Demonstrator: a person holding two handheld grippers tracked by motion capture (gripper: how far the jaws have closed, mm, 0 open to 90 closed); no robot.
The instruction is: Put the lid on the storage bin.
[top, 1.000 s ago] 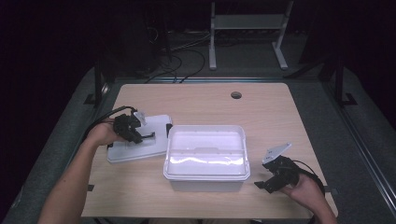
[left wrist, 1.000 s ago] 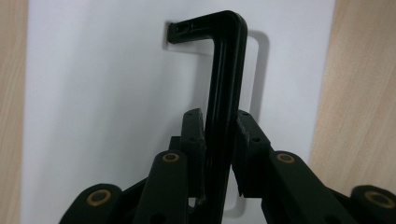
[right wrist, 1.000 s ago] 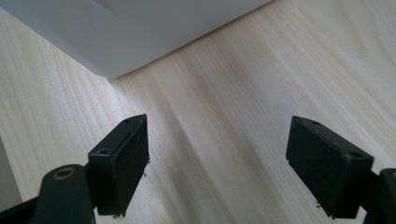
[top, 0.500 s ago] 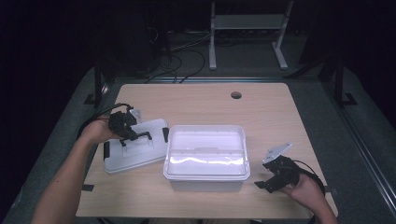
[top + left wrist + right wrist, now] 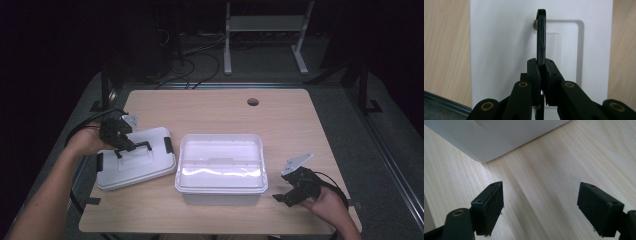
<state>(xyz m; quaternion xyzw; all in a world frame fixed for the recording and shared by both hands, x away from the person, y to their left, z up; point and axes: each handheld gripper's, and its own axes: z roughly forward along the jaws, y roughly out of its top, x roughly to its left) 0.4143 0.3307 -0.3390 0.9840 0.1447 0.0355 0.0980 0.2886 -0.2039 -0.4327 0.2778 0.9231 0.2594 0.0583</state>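
Note:
A white lid [image 5: 150, 167] with a black handle [image 5: 135, 148] sits left of an open white box [image 5: 220, 138] on the wooden table [image 5: 225, 110]. My left gripper [image 5: 124, 144] is shut on that handle. Its jaws have just been closing, with the handle between them. In the left gripper view, the pads of the left gripper [image 5: 541, 65] pinch the thin handle [image 5: 541, 37] edge-on over the lid [image 5: 499, 37]. My right gripper [image 5: 283, 193] rests open near the table's front right, beside the box. In the right gripper view, bare wood lies between the jaws of the right gripper [image 5: 540, 207], and the box wall [image 5: 499, 137] is ahead.
A round cable hole [image 5: 253, 102] lies in the back of the table. The lid's left edge hangs close to the table's left edge. Bare wood stretches behind the box and lid. A metal stand [image 5: 262, 30] is on the floor beyond the table.
The left hand has risen and drawn back to the left, with the lid's handle in its jaws. The lid has shifted toward the near left. The right hand has kept still.

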